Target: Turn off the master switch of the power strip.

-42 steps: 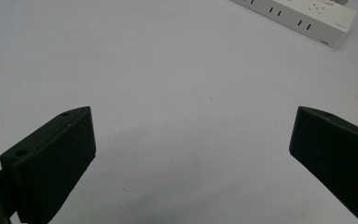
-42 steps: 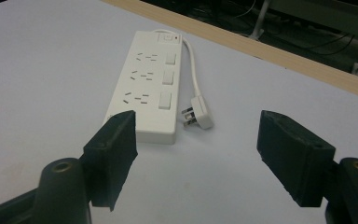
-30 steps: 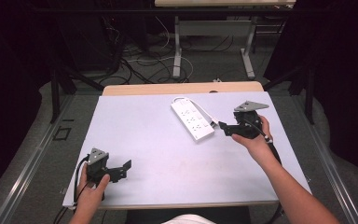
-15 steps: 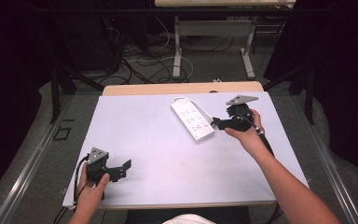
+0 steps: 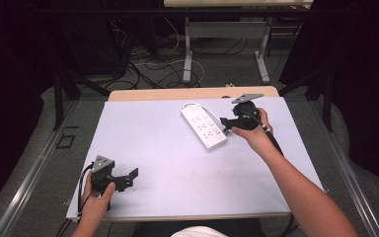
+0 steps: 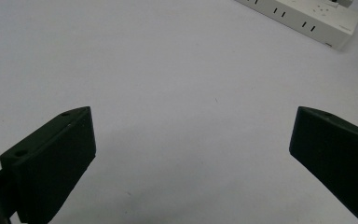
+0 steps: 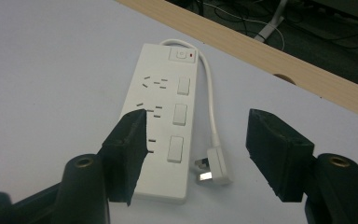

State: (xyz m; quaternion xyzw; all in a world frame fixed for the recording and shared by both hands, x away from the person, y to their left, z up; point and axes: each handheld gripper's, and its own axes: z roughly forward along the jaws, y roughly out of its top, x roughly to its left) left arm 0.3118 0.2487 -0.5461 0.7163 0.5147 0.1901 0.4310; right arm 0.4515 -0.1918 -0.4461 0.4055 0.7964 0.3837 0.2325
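Now the right hand-held gripper [image 7: 193,154], jaws closing but pinching nothing, is nearing the white power strip [image 5: 203,125] at the tabletop's [image 5: 153,143] one o'clock, whose rigid, smooth, light body looks best gripped across its narrow sides, while the left hand-held gripper [image 6: 191,154] is sitting spread at seven o'clock.

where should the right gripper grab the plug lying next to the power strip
Grip the plug across its flat white body, coming from above and from its free side, away from the power strip. It lies flat with its prongs towards the strip, so its two sides are exposed. The right gripper already has it between its open jaws.
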